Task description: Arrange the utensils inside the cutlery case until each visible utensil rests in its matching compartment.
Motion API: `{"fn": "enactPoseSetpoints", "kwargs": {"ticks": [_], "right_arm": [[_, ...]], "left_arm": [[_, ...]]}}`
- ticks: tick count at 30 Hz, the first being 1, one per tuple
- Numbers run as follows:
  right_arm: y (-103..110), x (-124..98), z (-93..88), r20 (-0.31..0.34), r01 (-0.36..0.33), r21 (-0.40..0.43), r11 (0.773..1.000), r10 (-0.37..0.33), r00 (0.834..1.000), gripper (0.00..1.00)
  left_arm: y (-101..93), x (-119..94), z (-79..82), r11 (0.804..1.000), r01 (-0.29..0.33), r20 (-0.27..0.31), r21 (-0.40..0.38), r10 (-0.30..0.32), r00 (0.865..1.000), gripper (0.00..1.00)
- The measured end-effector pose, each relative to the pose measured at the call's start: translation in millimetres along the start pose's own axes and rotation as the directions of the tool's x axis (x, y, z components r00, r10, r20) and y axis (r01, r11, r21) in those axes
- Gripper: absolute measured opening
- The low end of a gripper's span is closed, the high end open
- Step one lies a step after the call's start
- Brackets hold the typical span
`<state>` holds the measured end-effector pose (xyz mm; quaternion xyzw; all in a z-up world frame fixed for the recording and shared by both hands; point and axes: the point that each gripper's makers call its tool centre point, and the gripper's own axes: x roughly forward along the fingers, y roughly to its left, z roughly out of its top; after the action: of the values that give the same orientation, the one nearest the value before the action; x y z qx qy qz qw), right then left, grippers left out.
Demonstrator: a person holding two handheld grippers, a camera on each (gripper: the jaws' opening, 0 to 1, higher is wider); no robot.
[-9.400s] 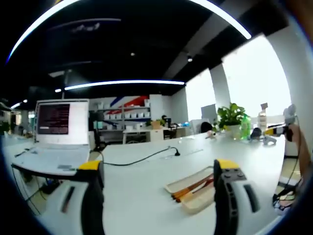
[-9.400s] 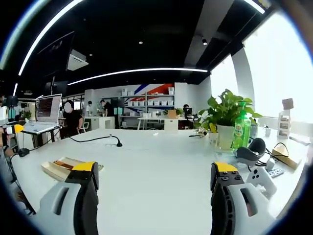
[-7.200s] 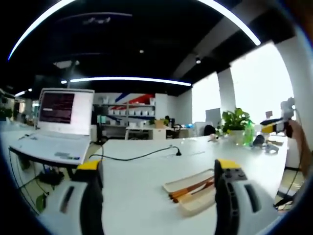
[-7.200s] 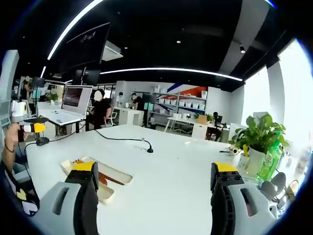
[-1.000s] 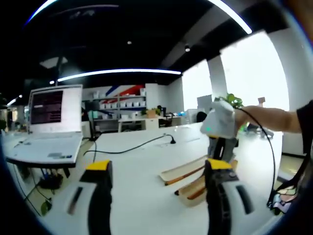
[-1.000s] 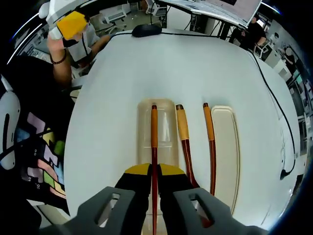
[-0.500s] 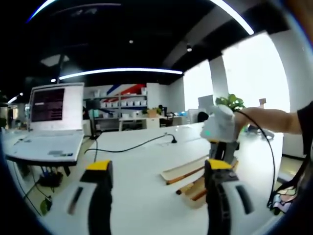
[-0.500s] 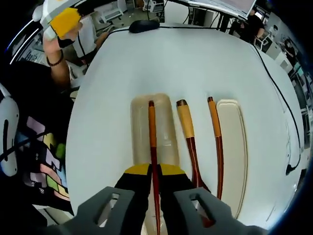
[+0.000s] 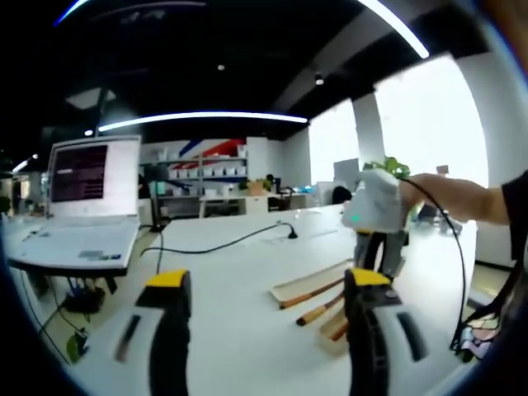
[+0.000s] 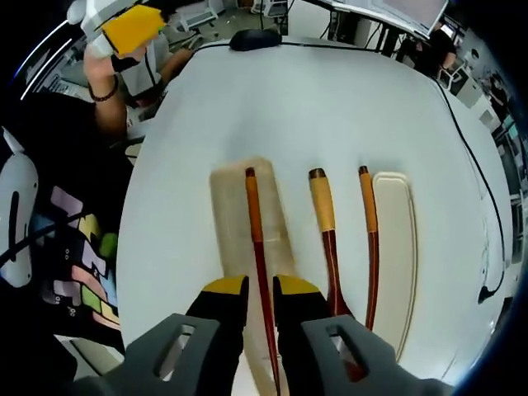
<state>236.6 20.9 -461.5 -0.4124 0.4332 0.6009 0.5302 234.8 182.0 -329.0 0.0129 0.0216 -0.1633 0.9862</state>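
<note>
In the right gripper view we are looking down along the right gripper (image 10: 257, 289), whose jaws are standing almost together with a thin utensil (image 10: 257, 239) running up between them; we are reading this as a grip on that utensil, though the pads themselves are hard to make out. Its orange handle end is lying over the beige case (image 10: 233, 214), pointing away from us. Just to the right, two more utensils, a thicker-handled one (image 10: 325, 216) and a slim one (image 10: 369, 231), are lying side by side on the white table (image 10: 330, 107), outside the case as far as we can tell, with the pale lid (image 10: 397, 239) just beyond them. We are judging the task as barely begun: one piece is being handled over the case, two are waiting, and we cannot tell which compartment matches which. In the left gripper view the left gripper (image 9: 262, 293) is hovering with its jaws wide apart, holding nothing. Past it the same case and utensils (image 9: 323, 304) are showing on the table, with the right gripper (image 9: 375, 216) working above them, a cable (image 9: 223, 245) trailing beyond, and a laptop (image 9: 78, 210) farther off.
</note>
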Motion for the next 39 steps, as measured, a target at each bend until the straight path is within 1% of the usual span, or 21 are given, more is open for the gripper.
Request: {"fn": "enactPoseSetpoints", "kwargs": {"ticks": [2, 4, 6, 8, 10, 12, 13, 14, 15, 16, 19, 21, 23, 25, 27, 29, 30, 32, 34, 35, 39], "right_arm": [[-2.1, -11.6, 6.7, 0.039, 0.008, -0.001, 1.000, -0.008, 0.999, 0.11], [-8.3, -22.6, 15.4, 0.081, 0.032, 0.034, 0.999, -0.035, 0.996, 0.11], [-18.0, -30.1, 23.7, 0.109, 0.073, 0.018, 0.997, -0.075, 0.991, 0.11], [-31.1, -31.9, 28.3, 0.098, 0.123, 0.026, 0.992, -0.125, 0.987, 0.12], [-39.2, -29.7, 28.8, 0.077, 0.150, 0.010, 0.989, -0.150, 0.986, 0.12], [-45.0, -24.8, 21.0, 0.010, 0.150, 0.037, 0.988, -0.151, 0.989, 0.12], [-52.3, -22.4, 22.0, 0.009, 0.169, 0.044, 0.985, -0.170, 0.985, 0.12], [-62.3, -21.8, 22.1, 0.003, 0.210, 0.038, 0.977, -0.210, 0.978, 0.12], [-70.6, -21.2, 20.5, -0.009, 0.240, 0.004, 0.971, -0.240, 0.971, 0.12], [-75.8, -19.2, 18.7, -0.023, 0.254, -0.022, 0.967, -0.255, 0.967, 0.12], [-82.3, -10.1, 12.9, -0.034, 0.254, -0.058, 0.965, -0.256, 0.966, 0.12], [-83.0, -4.4, 4.4, -0.047, 0.241, -0.066, 0.968, -0.244, 0.969, 0.12], [-84.7, -1.2, -1.3, -0.048, 0.237, -0.062, 0.970, -0.240, 0.970, 0.12], [-88.7, -1.3, -4.8, -0.053, 0.243, -0.051, 0.969, -0.246, 0.968, 0.13], [-92.1, -2.6, -7.9, -0.064, 0.251, -0.031, 0.967, -0.253, 0.965, 0.13], [-94.5, -2.6, -7.4, -0.062, 0.257, -0.036, 0.966, -0.259, 0.964, 0.12], [-96.1, -1.8, -5.8, -0.060, 0.257, -0.036, 0.966, -0.259, 0.964, 0.12], [-96.3, -2.2, -4.9, -0.068, 0.255, -0.029, 0.966, -0.257, 0.964, 0.12], [-96.2, -2.5, -5.1, -0.073, 0.257, -0.024, 0.966, -0.258, 0.963, 0.12], [-95.6, -2.5, -4.2, -0.069, 0.256, -0.027, 0.966, -0.258, 0.964, 0.12], [-95.2, -1.1, -1.8, -0.053, 0.250, -0.033, 0.968, -0.251, 0.966, 0.12]], "left_arm": [[-0.2, -0.3, -0.2, 1.000, 0.002, 0.000, 0.001, -0.002, 1.000, 0.80], [-0.6, -1.0, 0.4, 1.000, 0.004, 0.003, 0.001, -0.004, 1.000, 0.79], [-0.4, -2.4, 2.2, 1.000, 0.007, 0.009, 0.000, -0.007, 1.000, 0.79], [0.9, -3.4, 3.5, 1.000, 0.007, 0.013, 0.000, -0.007, 1.000, 0.79], [3.6, -4.2, 3.9, 1.000, 0.002, 0.015, -0.001, -0.002, 1.000, 0.78], [6.4, -4.9, 4.6, 1.000, -0.001, 0.018, -0.003, 0.001, 1.000, 0.78], [7.6, -5.4, 5.0, 1.000, -0.001, 0.021, -0.004, 0.001, 1.000, 0.78], [8.7, -5.9, 5.7, 1.000, 0.002, 0.024, -0.012, -0.002, 1.000, 0.78], [8.8, -6.3, 6.0, 1.000, 0.007, 0.026, -0.022, -0.007, 1.000, 0.78], [8.8, -6.7, 6.4, 1.000, 0.010, 0.028, -0.025, -0.009, 1.000, 0.78], [7.6, -6.6, 7.9, 1.000, 0.012, 0.034, -0.003, -0.012, 0.999, 0.77], [2.9, -5.2, 6.2, 0.999, 0.034, 0.020, 0.042, -0.035, 0.999, 0.77], [-1.5, -4.0, 5.6, 0.997, 0.049, 0.015, 0.055, -0.050, 0.999, 0.77], [-7.6, -4.0, 7.4, 0.995, 0.079, 0.021, 0.063, -0.081, 0.997, 0.76], [-13.6, -5.8, 9.2, 0.992, 0.109, 0.025, 0.057, -0.110, 0.994, 0.71], [-17.0, -8.3, 10.3, 0.991, 0.124, 0.026, 0.059, -0.126, 0.992, 0.66], [-17.8, -9.1, 10.9, 0.990, 0.124, 0.026, 0.063, -0.126, 0.992, 0.66], [-15.6, -9.7, 12.3, 0.991, 0.113, 0.028, 0.073, -0.115, 0.993, 0.69], [-6.4, -9.5, 15.1, 0.995, 0.071, 0.047, 0.067, -0.074, 0.996, 0.74], [-2.9, -9.2, 14.0, 0.996, 0.058, 0.043, 0.070, -0.061, 0.997, 0.76], [4.2, -7.8, 10.7, 0.997, 0.046, 0.030, 0.057, -0.047, 0.998, 0.75]]}}
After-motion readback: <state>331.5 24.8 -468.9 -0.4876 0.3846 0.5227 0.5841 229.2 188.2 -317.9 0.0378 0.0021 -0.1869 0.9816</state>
